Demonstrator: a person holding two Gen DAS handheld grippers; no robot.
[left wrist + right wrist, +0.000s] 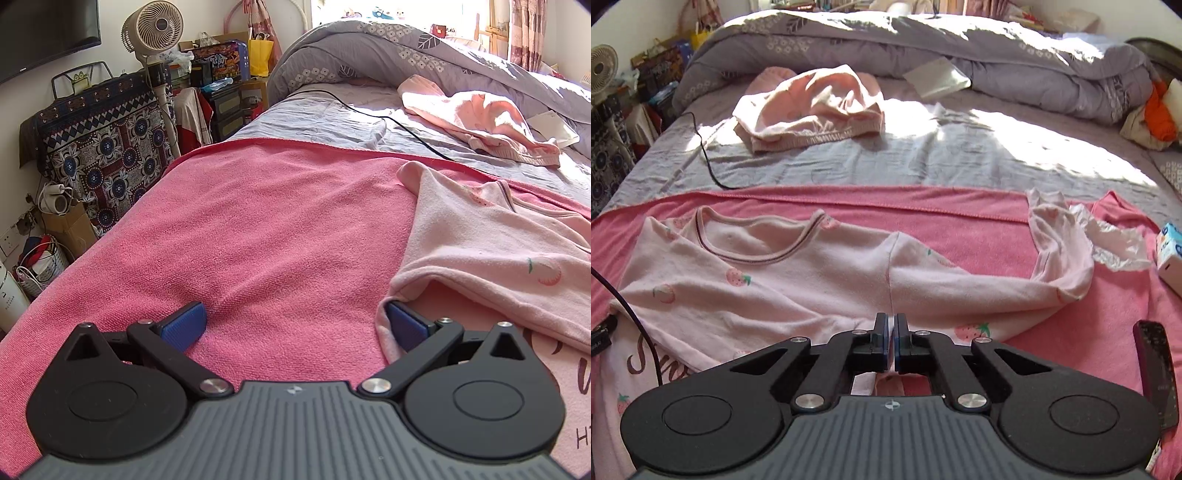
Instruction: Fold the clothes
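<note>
Both wrist views look obliquely down, close over the pink towel [258,229]; shared: pink shirt [798,280], 12 o'clock duvet [886,40].

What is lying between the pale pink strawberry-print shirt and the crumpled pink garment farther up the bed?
In the right wrist view, between the strawberry-print shirt and the crumpled pink garment lie a strip of pink towel and bare grey bedsheet.

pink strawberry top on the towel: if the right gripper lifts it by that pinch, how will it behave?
Probably floppy: the pink top already lies in soft wrinkles, and its sleeve trails sideways. Likely light, being thin knit. It may drag on the towel, since both look napped. The right gripper seems shut on a fold.
</note>
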